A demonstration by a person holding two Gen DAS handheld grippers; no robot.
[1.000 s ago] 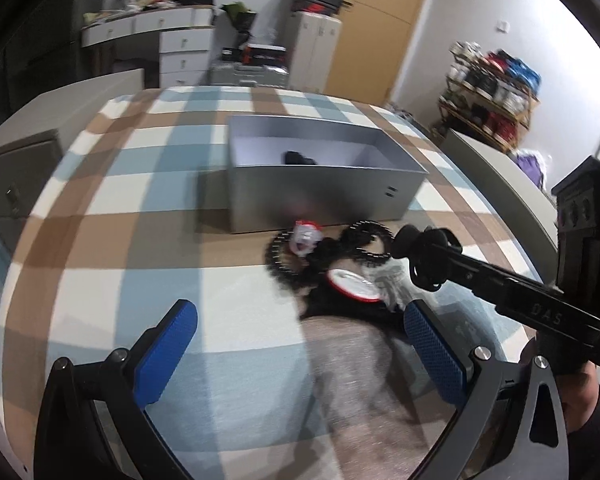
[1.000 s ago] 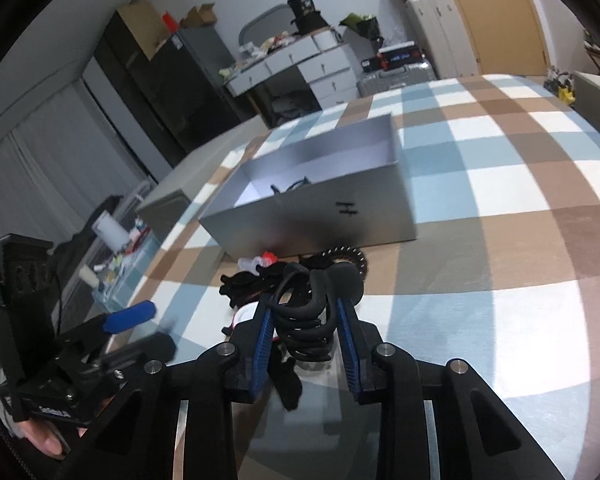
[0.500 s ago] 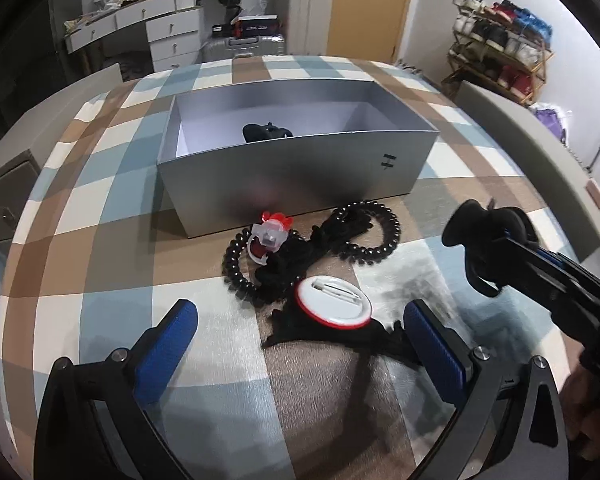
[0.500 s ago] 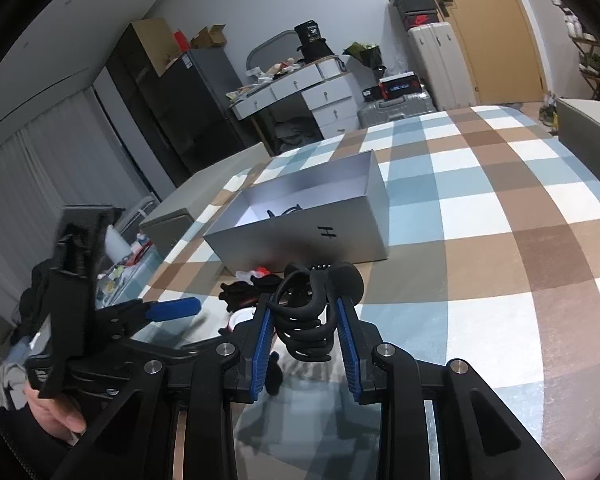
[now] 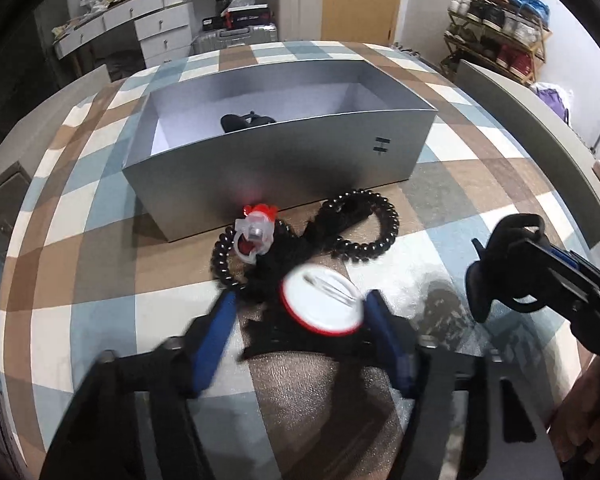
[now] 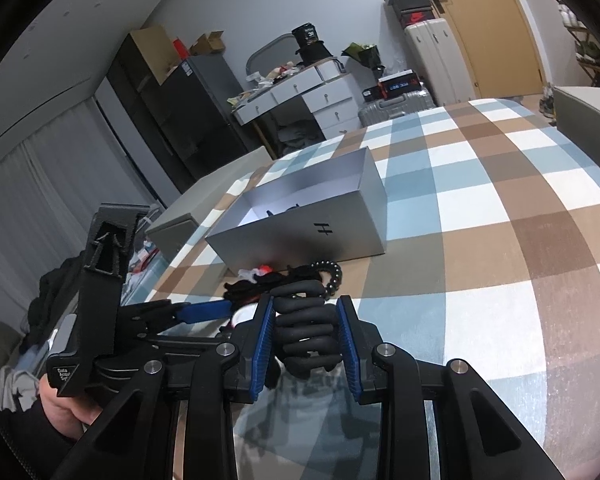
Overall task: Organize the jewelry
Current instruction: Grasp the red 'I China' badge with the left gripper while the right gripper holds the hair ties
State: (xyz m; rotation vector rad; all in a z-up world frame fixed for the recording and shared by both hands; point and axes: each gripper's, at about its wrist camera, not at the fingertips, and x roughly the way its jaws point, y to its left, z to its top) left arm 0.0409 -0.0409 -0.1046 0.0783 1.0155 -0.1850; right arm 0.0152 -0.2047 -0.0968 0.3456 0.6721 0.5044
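The step in hand is picking the round white badge with the red rim (image 5: 322, 305) out of the small heap of jewelry that lies on the checked surface (image 5: 100, 280), just in front of the open grey box (image 5: 284, 160). The left tongs (image 5: 300, 320) have just been closing, and the badge now sits between their blue pads; the right pad seems to touch its rim, but the picture is blurred there, so I cannot tell whether the grip is already firm. The right tongs (image 6: 306, 334) are narrowly closed on a black claw hair clip (image 6: 304, 328) and hold it above the surface. Next, I judge, the left tongs must finish closing on the badge, lift it free of the black beaded coils (image 5: 360, 224) (they may come along), and carry it over the box, where one dark item (image 5: 244, 120) already lies. Compared with a second ago, the left tongs were wide open and farther from the heap; the right grip is unchanged.
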